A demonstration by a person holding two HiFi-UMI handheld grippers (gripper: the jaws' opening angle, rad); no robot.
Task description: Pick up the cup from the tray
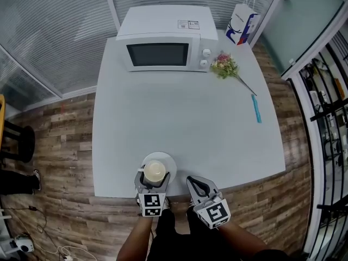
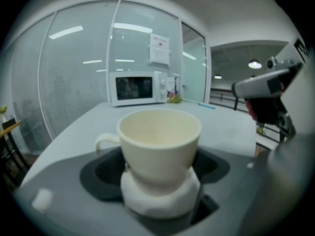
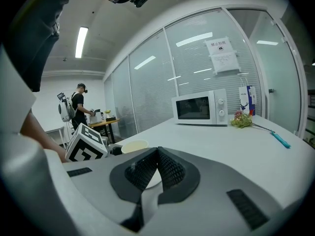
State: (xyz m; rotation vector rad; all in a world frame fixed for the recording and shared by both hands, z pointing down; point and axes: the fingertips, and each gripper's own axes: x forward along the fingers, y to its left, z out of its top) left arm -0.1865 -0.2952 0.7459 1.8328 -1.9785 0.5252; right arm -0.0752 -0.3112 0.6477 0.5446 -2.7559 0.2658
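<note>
Head view: an empty cream cup [image 1: 155, 171], clamped in the left gripper [image 1: 153, 180], above a round white tray [image 1: 169, 161]. At three o'clock, the right gripper [image 1: 198, 186] has its jaws together, holding nothing. A microwave [image 1: 163, 52] stands at twelve.

Under the left gripper [image 1: 153, 179], the tray's [image 1: 171, 161] near rim is hidden; the cup's [image 2: 158, 139] foot sits concealed behind a white pad [image 2: 160, 198].
</note>
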